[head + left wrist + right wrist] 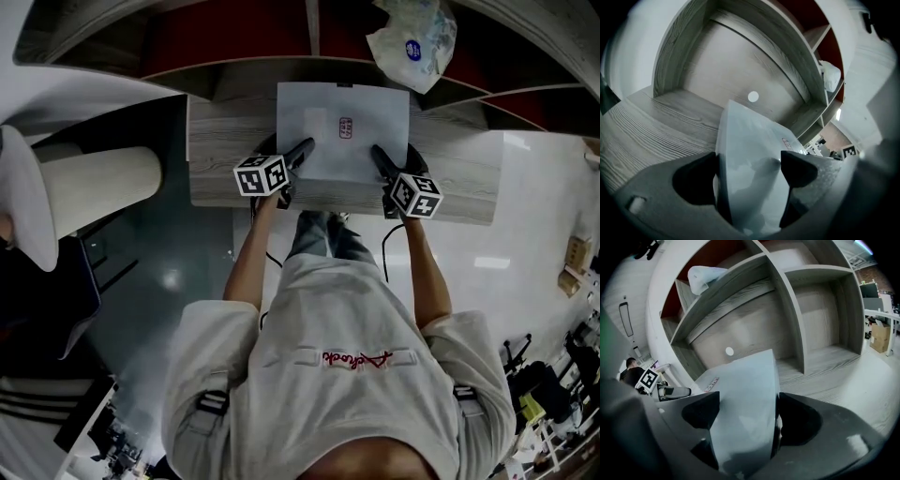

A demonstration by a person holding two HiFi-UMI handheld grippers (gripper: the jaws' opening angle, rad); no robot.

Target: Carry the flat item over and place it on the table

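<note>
Entry: 1 flat item [342, 131], white and thin, with a small red mark at its middle. It sits over the middle of the grey wood surface [220, 159] and reaches its far edge; contact there cannot be told. Your left gripper [749, 168] has its jaws closed on the item's near left corner, your right gripper [746, 416] on the near right. Status: the carry looks done; you have lowering and 2 releases left.

The flat item [342, 131] is pale white with a small red mark. The table [225, 150] is grey with wood stripes. At 12 o'clock, the shelf back [234, 42] is dark red.
</note>
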